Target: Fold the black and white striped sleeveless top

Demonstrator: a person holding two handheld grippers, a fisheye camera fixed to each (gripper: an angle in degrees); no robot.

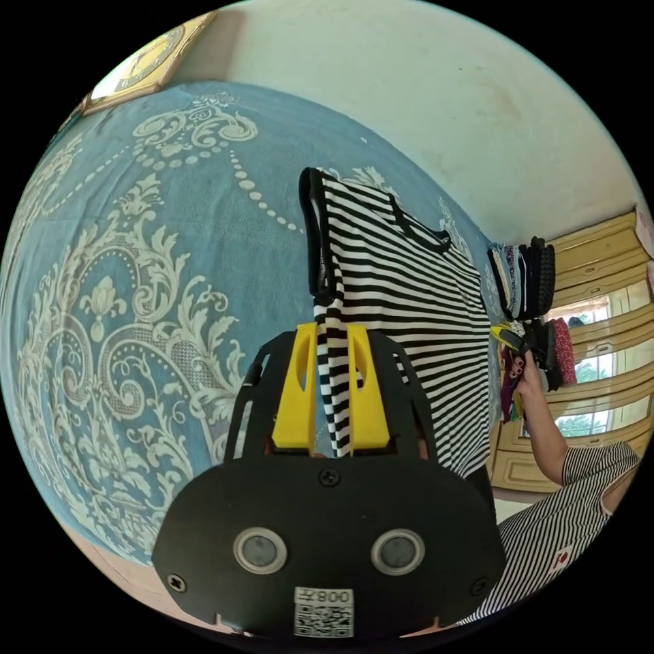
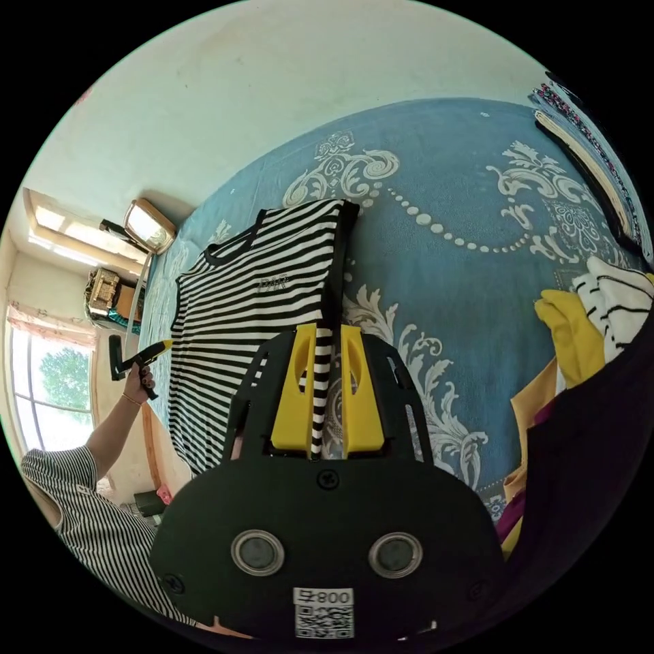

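The black and white striped sleeveless top [image 1: 409,306] hangs stretched out above the blue bedspread [image 1: 136,272]. My left gripper [image 1: 332,328] is shut on one gathered shoulder strap of it. In the right gripper view the top [image 2: 252,306] spreads leftward from my right gripper [image 2: 328,328], whose yellow jaws are shut on the other strap. At the top's far edge, a hand holds the right gripper [image 1: 518,337] in the left gripper view and the left gripper [image 2: 136,357] in the right gripper view.
The bedspread [image 2: 463,238] has a cream ornament pattern. A pile of yellow and white clothes [image 2: 586,327] lies on it at the right. Stacked folded clothes [image 1: 521,279] stand beyond the top. The person's striped garment [image 1: 565,511] shows. A window [image 2: 48,381] and a mirror [image 2: 146,225] are behind.
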